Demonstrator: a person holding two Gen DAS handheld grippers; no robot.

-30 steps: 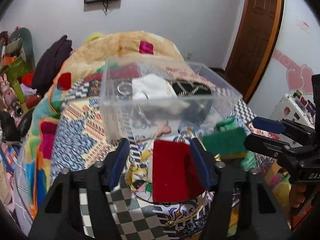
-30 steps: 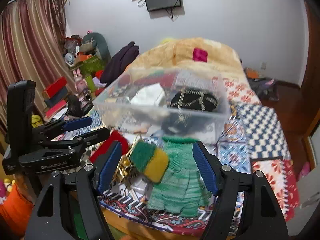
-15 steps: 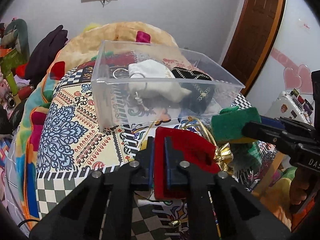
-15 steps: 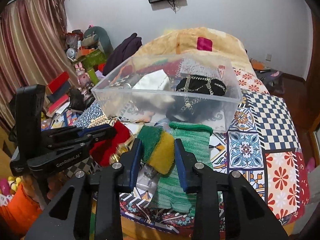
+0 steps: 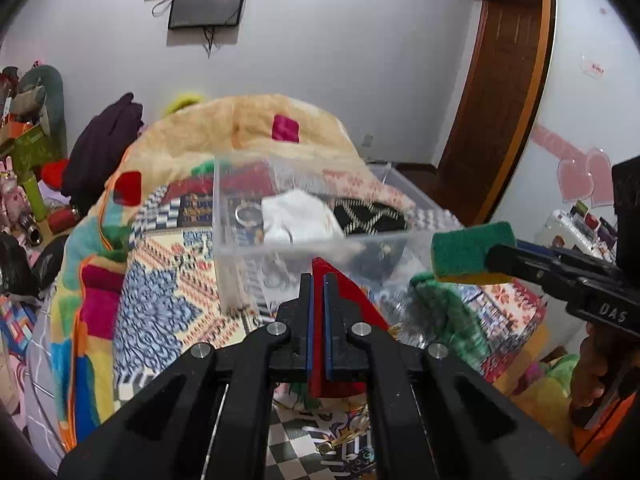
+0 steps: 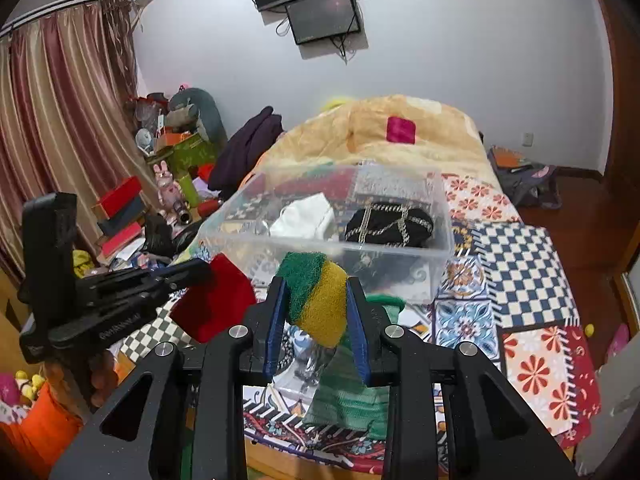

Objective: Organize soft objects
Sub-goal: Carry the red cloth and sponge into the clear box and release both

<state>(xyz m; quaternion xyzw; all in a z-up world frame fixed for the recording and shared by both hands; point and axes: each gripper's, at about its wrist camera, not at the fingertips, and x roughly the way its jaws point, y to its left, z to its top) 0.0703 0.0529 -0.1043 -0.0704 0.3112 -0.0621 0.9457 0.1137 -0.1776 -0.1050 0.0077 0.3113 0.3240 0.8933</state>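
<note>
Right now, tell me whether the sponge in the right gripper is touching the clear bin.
Apart. In the left wrist view the sponge, pinched in the right gripper, hangs beside the clear bin with patterned bedding visible between them.

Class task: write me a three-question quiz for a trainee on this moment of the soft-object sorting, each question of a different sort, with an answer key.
1. True or false: the left gripper is shut on the red cloth.
2. What does the right gripper hold? A) green knitted cloth B) green and yellow sponge C) black bag
3. Fill in: the white cloth and the black bag lie in the clear ____.

Key: 1 true; 2 B, the green and yellow sponge; 3 box.
</note>
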